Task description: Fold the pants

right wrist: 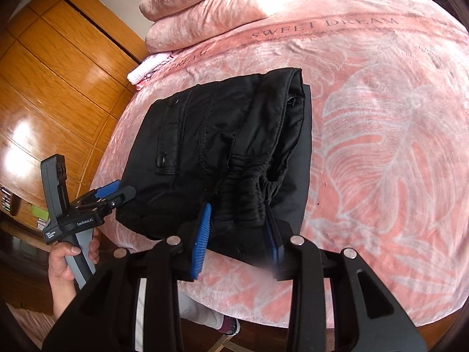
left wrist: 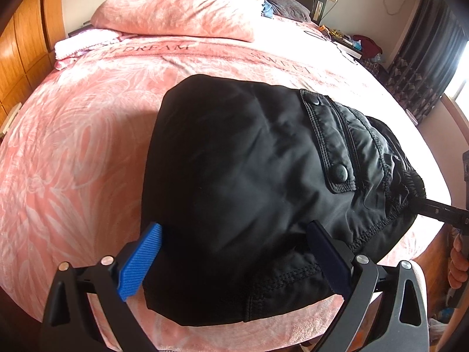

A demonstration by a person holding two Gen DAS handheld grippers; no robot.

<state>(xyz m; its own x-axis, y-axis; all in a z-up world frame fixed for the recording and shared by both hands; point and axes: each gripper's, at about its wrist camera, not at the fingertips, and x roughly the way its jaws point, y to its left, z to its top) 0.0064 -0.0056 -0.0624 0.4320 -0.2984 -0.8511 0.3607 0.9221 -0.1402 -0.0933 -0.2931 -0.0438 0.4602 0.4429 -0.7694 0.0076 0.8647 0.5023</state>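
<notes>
Black padded pants (left wrist: pixel 249 161) lie folded into a thick bundle on the pink bed (left wrist: pixel 73 146), pocket flap with snap buttons on top. My left gripper (left wrist: pixel 234 226) stands open at the bundle's near corner, its blue pads wide apart, with fabric showing between them. In the right wrist view the pants (right wrist: pixel 205 123) show their gathered elastic waistband at the near edge. My right gripper (right wrist: pixel 238 206) is shut on that bunched waistband. The left gripper (right wrist: pixel 123 193) sits at the bundle's left corner. One right gripper finger (left wrist: pixel 439 212) reaches into the waistband.
Pink pillows (left wrist: pixel 176 14) are stacked at the head of the bed, with a folded light cloth (left wrist: pixel 76 47) beside them. A wooden wardrobe (right wrist: pixel 58 73) stands along the left side. Dark curtains (left wrist: pixel 425 58) and a cluttered nightstand (left wrist: pixel 360 44) stand at the far right. A hand (right wrist: pixel 64 255) holds the left tool.
</notes>
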